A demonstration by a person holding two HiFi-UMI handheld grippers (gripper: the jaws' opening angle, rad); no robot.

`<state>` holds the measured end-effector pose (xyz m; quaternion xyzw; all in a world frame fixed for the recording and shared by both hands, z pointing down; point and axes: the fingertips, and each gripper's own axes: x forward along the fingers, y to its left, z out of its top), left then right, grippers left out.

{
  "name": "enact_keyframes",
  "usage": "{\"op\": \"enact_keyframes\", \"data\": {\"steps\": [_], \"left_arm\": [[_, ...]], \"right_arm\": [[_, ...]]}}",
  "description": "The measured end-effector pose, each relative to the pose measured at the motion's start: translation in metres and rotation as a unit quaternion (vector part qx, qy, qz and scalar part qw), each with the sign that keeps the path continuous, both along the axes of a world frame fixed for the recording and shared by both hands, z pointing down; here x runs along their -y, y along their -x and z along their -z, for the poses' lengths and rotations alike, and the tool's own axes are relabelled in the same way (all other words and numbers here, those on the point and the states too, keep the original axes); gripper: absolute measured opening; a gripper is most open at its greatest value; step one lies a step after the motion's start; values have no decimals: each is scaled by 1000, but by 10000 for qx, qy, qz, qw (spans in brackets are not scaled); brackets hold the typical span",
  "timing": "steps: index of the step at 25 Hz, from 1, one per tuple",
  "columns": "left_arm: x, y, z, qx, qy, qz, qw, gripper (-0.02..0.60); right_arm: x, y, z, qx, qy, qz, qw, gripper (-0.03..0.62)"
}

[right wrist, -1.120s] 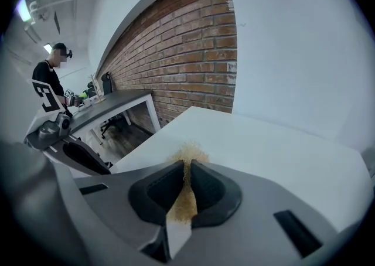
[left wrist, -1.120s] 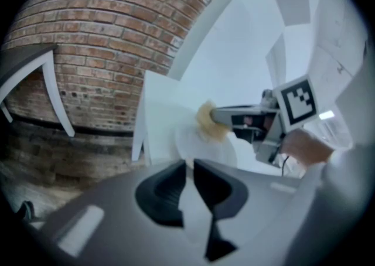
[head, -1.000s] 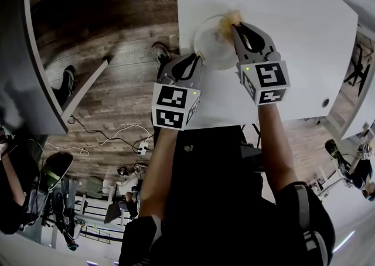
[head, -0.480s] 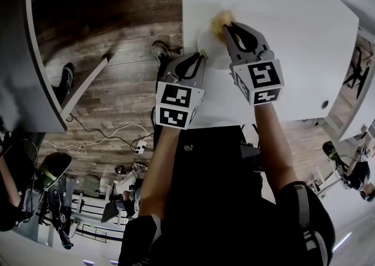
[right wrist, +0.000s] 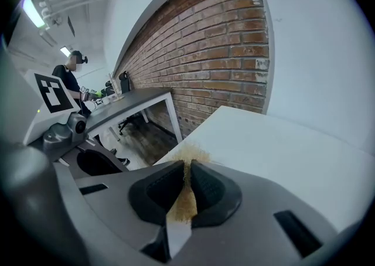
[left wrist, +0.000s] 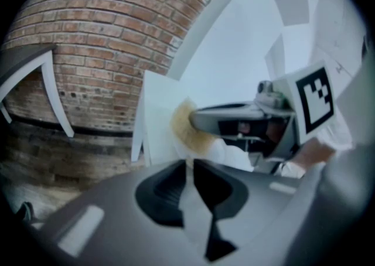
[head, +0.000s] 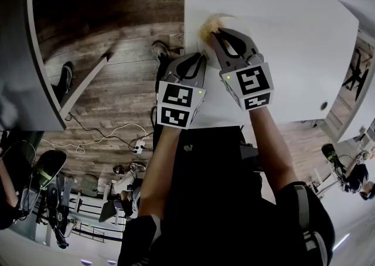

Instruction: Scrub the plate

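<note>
Two grippers are busy by the left edge of the white table point(head: 293, 36). In the head view, the left gripper point(head: 201, 55) reaches in right at that edge. The right gripper point(head: 212, 31) crosses just ahead of it with a tan fibrous scrubber point(head: 208, 24) at its tips. The white plate point(head: 233, 24) lies under them, barely readable against the tabletop.

Over to the left gripper view: the jaws are pressed together on a thin white edge, which I take to be the plate's rim, so this side is the anchor. The scrubber and the right gripper's fingers sit just beyond, over the plate.

Right gripper view now: the jaws are clamped tight on the scrubber, with its tuft poking out past the tips and the table running away beyond.

My read is that we're mid-scrub, with one tool holding and one rubbing. The next move calls for the scrubber to sweep across the plate's face with downward pressure. The left grip has to hold firm, since the plate sits close to the table's edge and could skid off.
</note>
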<state>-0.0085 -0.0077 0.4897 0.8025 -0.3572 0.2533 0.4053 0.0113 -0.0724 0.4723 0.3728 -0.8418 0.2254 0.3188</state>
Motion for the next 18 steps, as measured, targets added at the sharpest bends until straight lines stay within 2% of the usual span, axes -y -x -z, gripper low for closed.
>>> {"op": "enact_keyframes", "data": {"steps": [18], "left_arm": [[1, 0, 1, 48, -72, 135, 9999, 43]], "right_arm": [[-31, 6, 0, 96, 131, 249, 9996, 32]]}}
